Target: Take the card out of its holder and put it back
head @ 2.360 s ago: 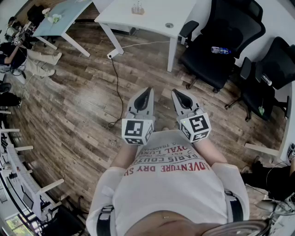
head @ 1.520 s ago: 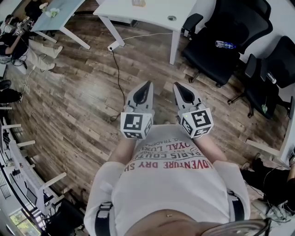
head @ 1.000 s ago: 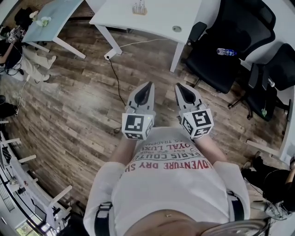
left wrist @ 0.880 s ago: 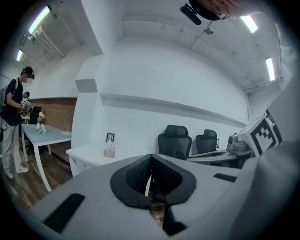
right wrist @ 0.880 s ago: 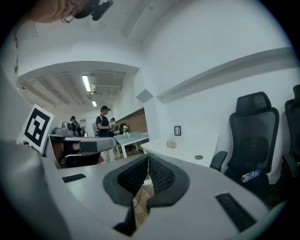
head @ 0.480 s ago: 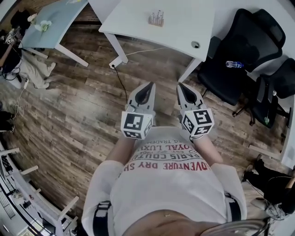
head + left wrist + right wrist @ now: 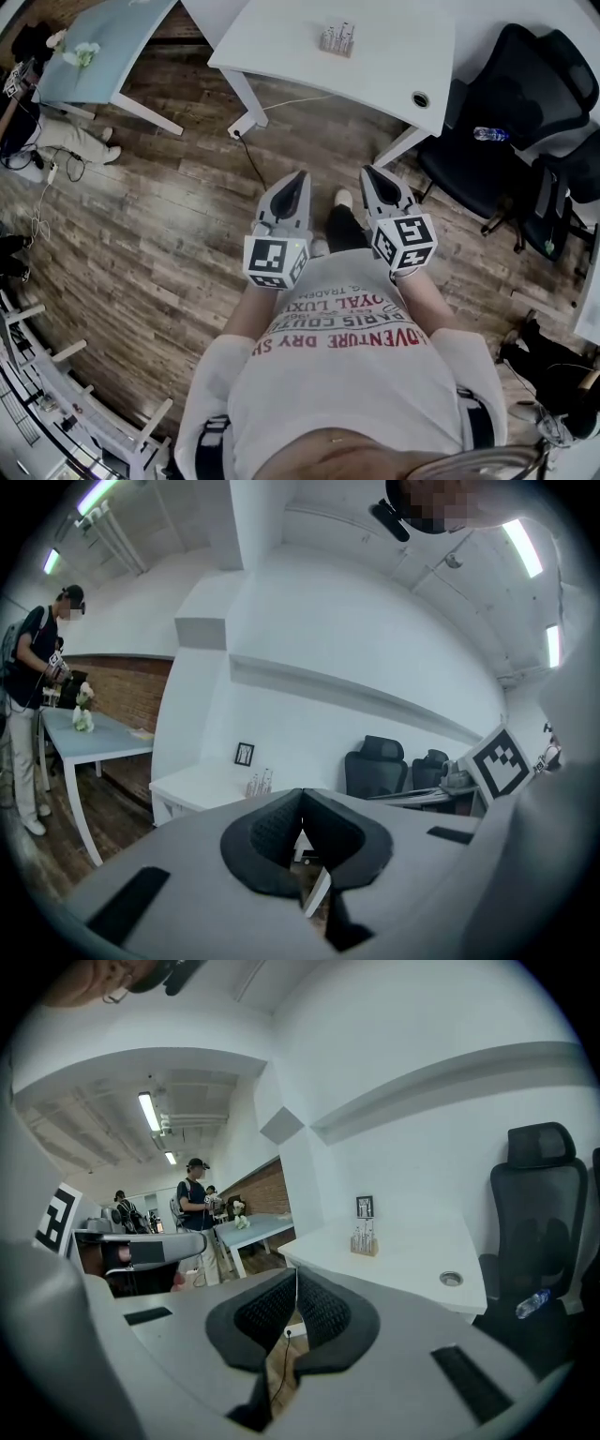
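The card holder (image 7: 337,38), a small clear stand with cards upright in it, sits on the white table (image 7: 281,37) at the top of the head view. It is far ahead of both grippers. My left gripper (image 7: 300,177) and right gripper (image 7: 371,172) are held side by side in front of the person's chest, above the wooden floor, both shut and empty. In the left gripper view the holder (image 7: 260,782) is small on the table beyond the shut left gripper (image 7: 302,797). The right gripper view shows the holder (image 7: 364,1239) past the shut right gripper (image 7: 296,1275).
Black office chairs (image 7: 502,84) stand right of the table, one with a water bottle (image 7: 491,134) on its seat. A cable (image 7: 246,150) trails over the floor from the table leg. A pale blue table (image 7: 103,47) stands at upper left, with people (image 7: 195,1213) beside it.
The person has walked toward the white table, which now sits closer and further right in the head view. Both grippers keep their place before the chest, still shut.
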Tool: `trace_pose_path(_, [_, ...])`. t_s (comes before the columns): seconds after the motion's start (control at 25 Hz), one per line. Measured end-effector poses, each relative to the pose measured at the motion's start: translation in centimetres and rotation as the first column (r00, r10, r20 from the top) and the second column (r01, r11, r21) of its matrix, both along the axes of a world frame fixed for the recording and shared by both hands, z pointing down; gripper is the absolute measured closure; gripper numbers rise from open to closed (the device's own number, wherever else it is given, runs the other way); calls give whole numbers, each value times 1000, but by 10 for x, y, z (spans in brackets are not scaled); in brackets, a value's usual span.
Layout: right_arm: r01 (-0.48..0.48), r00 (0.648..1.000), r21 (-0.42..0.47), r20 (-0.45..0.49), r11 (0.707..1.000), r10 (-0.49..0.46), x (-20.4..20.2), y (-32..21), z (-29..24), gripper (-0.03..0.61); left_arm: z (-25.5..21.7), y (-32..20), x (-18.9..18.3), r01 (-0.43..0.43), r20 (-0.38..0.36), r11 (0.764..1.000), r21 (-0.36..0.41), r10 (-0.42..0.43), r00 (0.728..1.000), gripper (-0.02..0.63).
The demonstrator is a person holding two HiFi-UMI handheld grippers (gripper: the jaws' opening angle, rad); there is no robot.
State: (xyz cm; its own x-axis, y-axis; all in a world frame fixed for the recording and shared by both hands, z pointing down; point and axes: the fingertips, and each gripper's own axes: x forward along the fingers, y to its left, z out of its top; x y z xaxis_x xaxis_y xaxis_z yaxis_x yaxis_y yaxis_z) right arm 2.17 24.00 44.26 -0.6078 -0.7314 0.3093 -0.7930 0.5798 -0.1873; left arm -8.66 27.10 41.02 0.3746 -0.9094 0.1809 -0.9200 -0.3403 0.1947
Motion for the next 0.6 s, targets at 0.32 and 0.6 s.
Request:
trace_pose_path(0.32, [19,1000,-22,18,1000,-19,-12,-88,12,552,10,-81,-19,33,23,999,-22,-32,999,589])
trace_pose_path(0.6, [65,997,-18,46,998,-64,-14,-184,10,552,10,-179,-20,49,28,998,-25,-48,998,589])
